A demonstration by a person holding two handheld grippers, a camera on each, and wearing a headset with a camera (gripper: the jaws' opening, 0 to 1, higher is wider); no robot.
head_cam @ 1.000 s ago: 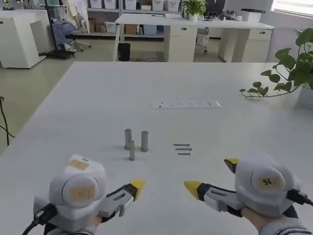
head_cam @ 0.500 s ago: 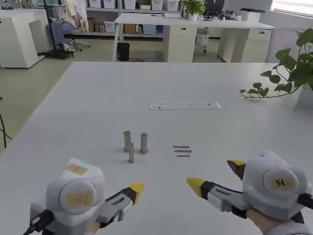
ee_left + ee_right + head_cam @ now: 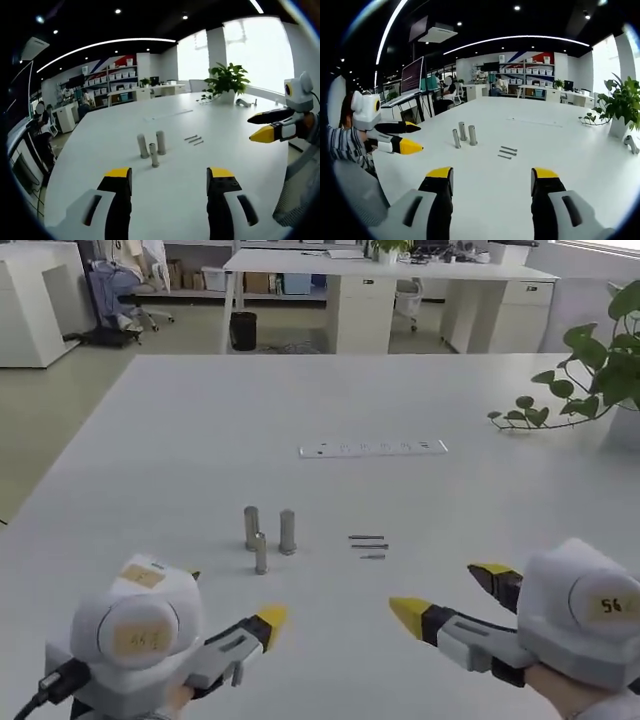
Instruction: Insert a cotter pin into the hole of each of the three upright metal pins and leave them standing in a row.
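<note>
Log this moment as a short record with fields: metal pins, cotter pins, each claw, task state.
metal pins: three, upright, in a tight cluster, not a row
cotter pins: three, lying flat on the table, beside the metal pins and apart from them
left claw: open, holding nothing, short of the metal pins
right claw: open, holding nothing, short of the cotter pins
task state: no cotter pin inserted yet
</note>
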